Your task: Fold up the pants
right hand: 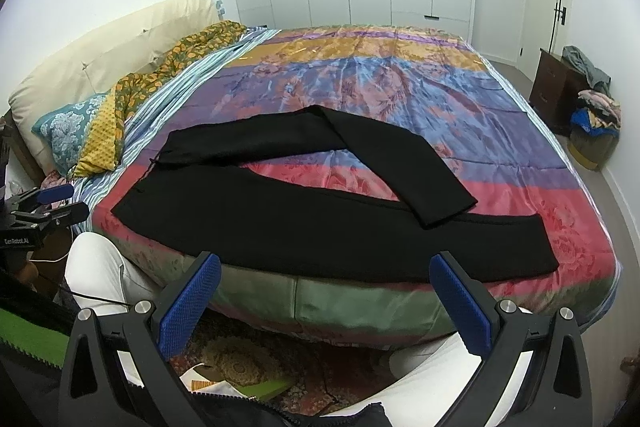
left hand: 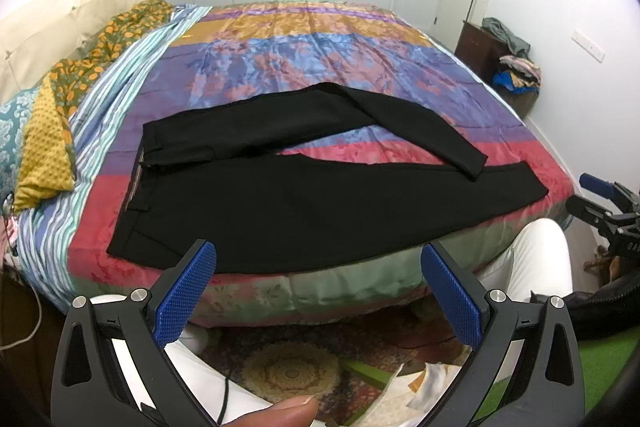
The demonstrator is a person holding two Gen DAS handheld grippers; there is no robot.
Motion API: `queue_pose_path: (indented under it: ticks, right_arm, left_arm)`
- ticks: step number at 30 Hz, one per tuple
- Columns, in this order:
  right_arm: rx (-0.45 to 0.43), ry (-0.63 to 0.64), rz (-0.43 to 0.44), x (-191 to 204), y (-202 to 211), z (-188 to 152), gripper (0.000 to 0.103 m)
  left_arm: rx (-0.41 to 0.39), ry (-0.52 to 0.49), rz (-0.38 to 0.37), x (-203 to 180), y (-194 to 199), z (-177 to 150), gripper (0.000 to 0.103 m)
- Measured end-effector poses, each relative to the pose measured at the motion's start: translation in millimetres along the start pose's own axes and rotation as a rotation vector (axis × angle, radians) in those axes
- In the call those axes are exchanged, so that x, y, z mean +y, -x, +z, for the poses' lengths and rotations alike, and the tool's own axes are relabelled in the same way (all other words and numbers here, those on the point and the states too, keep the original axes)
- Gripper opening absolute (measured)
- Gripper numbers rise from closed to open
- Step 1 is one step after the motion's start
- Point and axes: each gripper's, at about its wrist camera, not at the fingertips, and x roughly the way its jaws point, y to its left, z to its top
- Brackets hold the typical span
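Across the whole middle of both views: a wide bed under a glossy patchwork quilt (left hand: 320,59) of pink, blue, purple and mustard bands. On its near half, close to the front edge, black fabric trousers (left hand: 304,211) spread flat, long axis left to right, parallel to that edge. Waistband (left hand: 136,183) at the left end, near-leg hem (left hand: 524,187) at the right. Far leg (right hand: 384,163) not straight: bent back diagonally, its cuff lying over the near leg toward the right. At the headboard side, a teal patterned pillow (right hand: 64,135), well apart from the cloth.

Ahead of and slightly below the fabric's front edge, off the bed, the left gripper (left hand: 318,295), blue-padded, spread wide, nothing between the pads, facing the waist-to-thigh stretch. Likewise spread wide and empty, the right gripper (right hand: 326,303), facing the knee-to-hem stretch.

Judged from this layout: nothing yet folded; waistband nearer the left hand, crossed cuff and hems nearer the right, so probably a right-hand reach first to straighten the stray leg.
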Motion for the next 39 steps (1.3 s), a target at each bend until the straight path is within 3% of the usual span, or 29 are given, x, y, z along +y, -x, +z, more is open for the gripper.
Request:
queue_pose_path:
  ticks: [7, 12, 15, 26, 32, 34, 36, 39]
  right_arm:
    - [-0.002, -0.021, -0.009, -11, -2, -2, 0.103]
    - [-0.086, -0.014, -0.006, -18, -4, 4, 0.103]
    - [-0.072, -0.016, 0.008, -20, -17, 9, 0.103]
    - [-0.016, -0.002, -0.005, -20, -44, 7, 0.103]
    - [-0.016, 0.057, -0.015, -21, -61, 5, 0.103]
    - [-0.046, 0.137, -0.068, -27, -82, 8, 0.103]
    - [-0.028, 0.221, -0.186, -44, -125, 9, 0.103]
    - [0.028, 0.191, -0.226, -82, -182, 17, 0.102]
  left_arm:
    - [0.017, -0.013, 0.011, -1, -4, 4, 0.102]
    - [-0.018, -0.047, 0.081, -4, -11, 14, 0.102]
    - [-0.029, -0.063, 0.104, -7, -20, 22, 0.102]
    - [0.092, -0.051, 0.183, -3, -54, 23, 0.102]
    - [0.126, -0.035, 0.185, 1, -65, 20, 0.102]
    - [0.134, -0.026, 0.175, 2, -69, 20, 0.102]
    - [0.147, -0.021, 0.172, 2, -74, 20, 0.102]
    - [0.142, -0.026, 0.193, 3, -71, 18, 0.102]
